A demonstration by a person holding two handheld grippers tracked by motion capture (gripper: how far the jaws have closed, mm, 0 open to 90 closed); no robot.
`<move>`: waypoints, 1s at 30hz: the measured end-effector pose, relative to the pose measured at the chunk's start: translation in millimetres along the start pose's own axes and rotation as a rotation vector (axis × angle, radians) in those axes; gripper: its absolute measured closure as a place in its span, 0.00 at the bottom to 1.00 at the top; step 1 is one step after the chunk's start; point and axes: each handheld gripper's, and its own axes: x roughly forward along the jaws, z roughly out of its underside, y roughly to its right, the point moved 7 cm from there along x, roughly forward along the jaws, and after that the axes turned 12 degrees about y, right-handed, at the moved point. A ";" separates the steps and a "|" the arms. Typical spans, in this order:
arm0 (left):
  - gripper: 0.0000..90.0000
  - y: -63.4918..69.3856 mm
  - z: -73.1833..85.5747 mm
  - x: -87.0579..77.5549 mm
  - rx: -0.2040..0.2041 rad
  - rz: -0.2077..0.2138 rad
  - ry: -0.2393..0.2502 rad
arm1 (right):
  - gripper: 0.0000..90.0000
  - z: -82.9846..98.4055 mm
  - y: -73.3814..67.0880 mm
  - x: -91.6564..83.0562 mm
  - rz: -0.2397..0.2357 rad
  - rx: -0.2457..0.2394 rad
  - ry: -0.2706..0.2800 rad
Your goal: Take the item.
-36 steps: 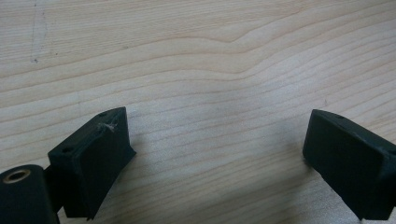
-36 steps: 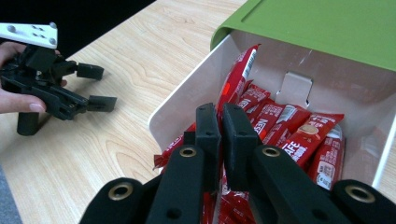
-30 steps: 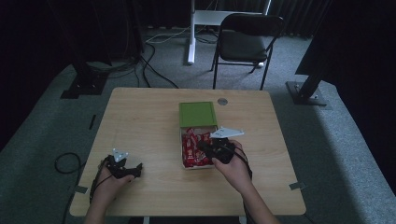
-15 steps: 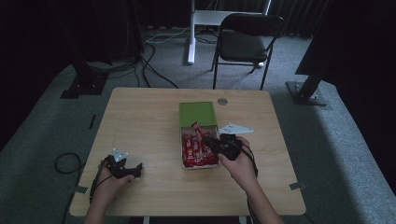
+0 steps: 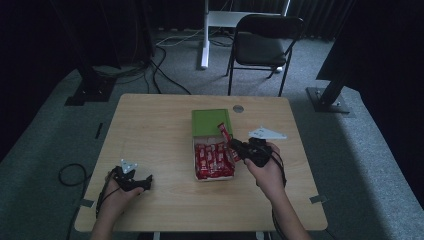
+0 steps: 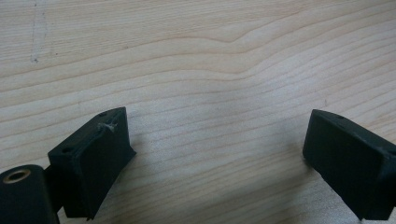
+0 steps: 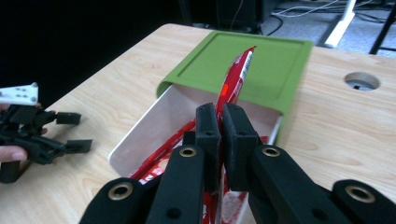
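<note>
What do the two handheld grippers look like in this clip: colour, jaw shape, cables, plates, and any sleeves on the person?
Both the left gripper and the right gripper are matte black, with blocky rectangular pads on linked arms bearing brass-coloured pivot rings. The left one carries a grey three-cornered plate with dark dots on top. A black cable trails from each. The forearms are bare, with no sleeves in view.

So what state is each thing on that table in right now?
Box: slid open, its white tray out from the green sleeve.
Red packets in the tray: lying flat, packed side by side.
Red packet: pinched at one end, lifted above the tray.
Right gripper: shut on the red packet.
Left gripper: open, nothing between its jaws, resting by the table.
</note>
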 end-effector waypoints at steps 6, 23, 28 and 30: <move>0.09 0.0 0.0 0.0 0.000 0.000 0.000 | 0.95 -4.5 15.1 -8.5 0.047 0.000 0.034; 0.09 0.0 0.0 0.0 0.000 0.000 0.001 | 0.95 10.0 78.5 -36.3 0.221 0.038 0.079; 0.09 0.0 0.0 0.0 0.000 0.000 0.000 | 0.95 21.5 97.3 -42.3 0.269 0.051 0.074; 0.09 0.0 0.0 0.0 0.000 0.000 0.000 | 0.95 25.7 104.3 -44.3 0.288 0.056 0.074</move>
